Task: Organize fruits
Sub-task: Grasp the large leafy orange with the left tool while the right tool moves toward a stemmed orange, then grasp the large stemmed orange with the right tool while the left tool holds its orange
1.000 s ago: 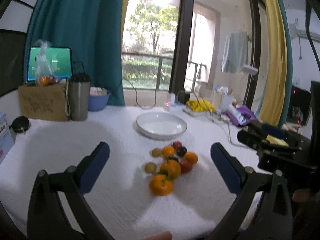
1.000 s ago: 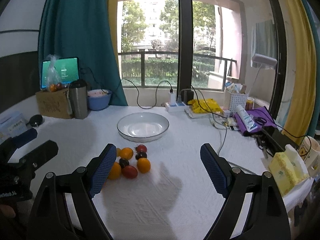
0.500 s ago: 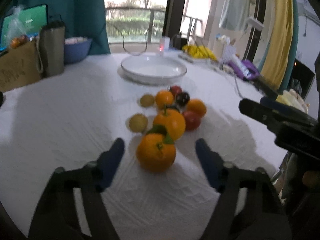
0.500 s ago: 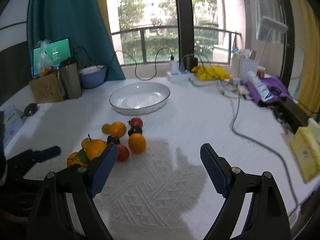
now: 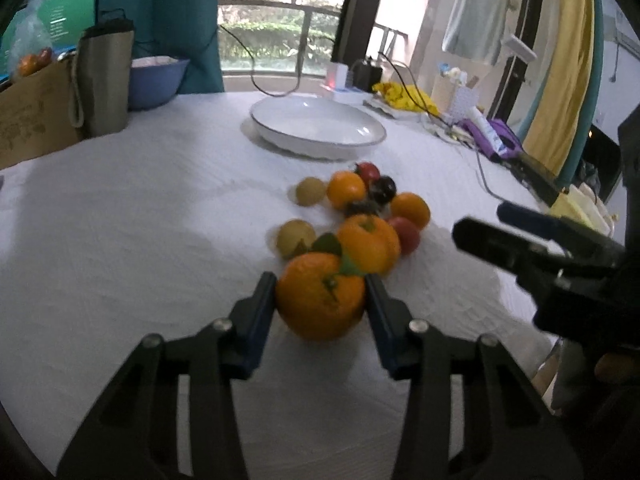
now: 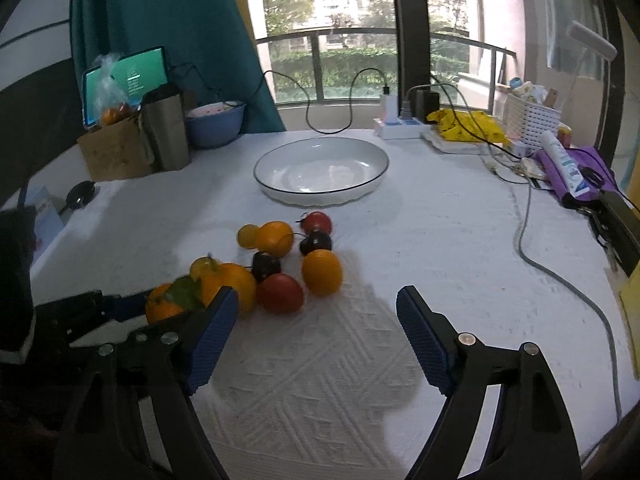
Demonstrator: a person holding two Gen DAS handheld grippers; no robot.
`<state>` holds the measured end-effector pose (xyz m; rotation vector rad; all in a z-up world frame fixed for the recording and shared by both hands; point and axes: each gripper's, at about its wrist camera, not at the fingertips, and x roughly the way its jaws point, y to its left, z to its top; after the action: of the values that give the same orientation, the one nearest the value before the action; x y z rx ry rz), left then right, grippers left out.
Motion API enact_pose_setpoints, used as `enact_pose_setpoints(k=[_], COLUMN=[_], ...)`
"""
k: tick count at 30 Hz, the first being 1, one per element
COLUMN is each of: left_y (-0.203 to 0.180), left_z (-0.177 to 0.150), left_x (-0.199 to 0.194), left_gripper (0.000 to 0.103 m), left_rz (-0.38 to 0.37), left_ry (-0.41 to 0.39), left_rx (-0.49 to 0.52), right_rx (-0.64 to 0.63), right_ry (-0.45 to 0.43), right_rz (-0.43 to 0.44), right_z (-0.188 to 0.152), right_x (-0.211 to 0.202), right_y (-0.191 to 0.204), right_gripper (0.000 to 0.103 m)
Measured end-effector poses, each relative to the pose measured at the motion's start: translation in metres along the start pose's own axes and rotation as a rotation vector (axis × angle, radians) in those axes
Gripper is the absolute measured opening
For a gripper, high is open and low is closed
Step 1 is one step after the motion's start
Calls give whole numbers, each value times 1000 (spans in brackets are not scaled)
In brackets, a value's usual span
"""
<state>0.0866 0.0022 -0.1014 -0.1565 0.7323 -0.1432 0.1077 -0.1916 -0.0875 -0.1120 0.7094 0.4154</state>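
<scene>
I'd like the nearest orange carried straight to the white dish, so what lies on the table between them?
The left gripper, whose jaws have just been closing, brackets the nearest orange. Between it and the white dish lies the rest of the fruit cluster, so a low straight path is blocked; above it, nothing visible intervenes.

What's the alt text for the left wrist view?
The left claw has just closed its blue pads around a leafy orange at the near end of a fruit cluster on a white tablecloth. An empty white dish sits beyond.

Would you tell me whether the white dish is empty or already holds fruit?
Empty: the white dish shows only bare glaze, and the fruits lie on the cloth before it.
</scene>
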Motion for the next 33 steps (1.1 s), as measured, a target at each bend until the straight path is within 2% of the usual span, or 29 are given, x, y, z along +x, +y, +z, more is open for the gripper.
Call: enact_pose_setpoints(k=[10,14,16,19,28,31,33], left_y=[32,45,52,59,60,57,55], left_z=[4,5,5,6,15,19,22], left_x=[-26,-32,-35,-37,-36,-35,-35], left_gripper=[46,46,46,46,46,46,46], left_rz=[25,36,41,48,50,54,57], left_ry=[-90,-110,-115,-127,-139,-137,-137], left_rx=[-26,-45,-56,-68,-58,-51,-46], right_rx=[-83,-122,-137,-152,-242,-265,-259], right_ry=[52,83,103,105,113,103,103], right_rz=[47,49,51,42,3,-4,19], right_z=[5,6,5,6,6,6,7], right_x=[19,33,40,46,54,55,55], right_y=[40,56,62,68,78,77,74], right_gripper=[78,67,65,53,52,46,45])
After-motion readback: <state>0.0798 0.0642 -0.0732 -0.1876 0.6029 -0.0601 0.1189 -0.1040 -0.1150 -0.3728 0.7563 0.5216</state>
